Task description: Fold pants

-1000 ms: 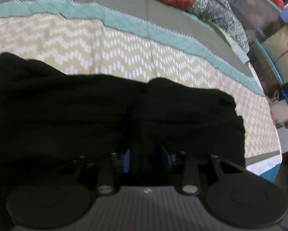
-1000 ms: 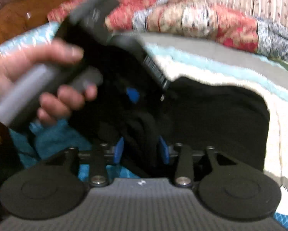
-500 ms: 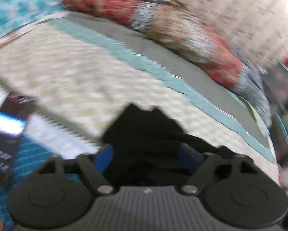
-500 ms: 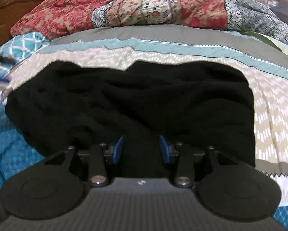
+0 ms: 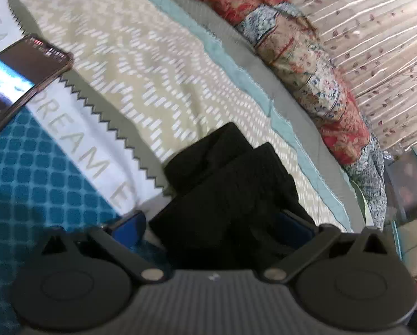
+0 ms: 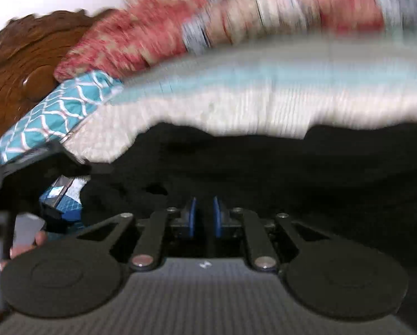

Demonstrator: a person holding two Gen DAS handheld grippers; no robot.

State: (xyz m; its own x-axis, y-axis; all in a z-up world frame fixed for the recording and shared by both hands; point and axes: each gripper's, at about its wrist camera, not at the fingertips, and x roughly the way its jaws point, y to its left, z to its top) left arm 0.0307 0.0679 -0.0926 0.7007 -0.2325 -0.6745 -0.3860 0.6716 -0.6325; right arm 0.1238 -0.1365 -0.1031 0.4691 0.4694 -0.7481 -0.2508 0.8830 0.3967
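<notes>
Lying bunched on the bedspread (image 5: 158, 89), the black pants (image 5: 236, 195) sit between the wide-spread jaws of the left gripper (image 5: 211, 227), which have just been opening. The right gripper (image 6: 203, 217) has just been closing, its jaws nearly together over the pants (image 6: 292, 173); whether they pinch cloth I cannot tell. A phone (image 5: 16, 81) lies well apart.

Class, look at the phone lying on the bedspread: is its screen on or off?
On. The phone shows a bright lit image and small glowing icons across its dark screen.
</notes>
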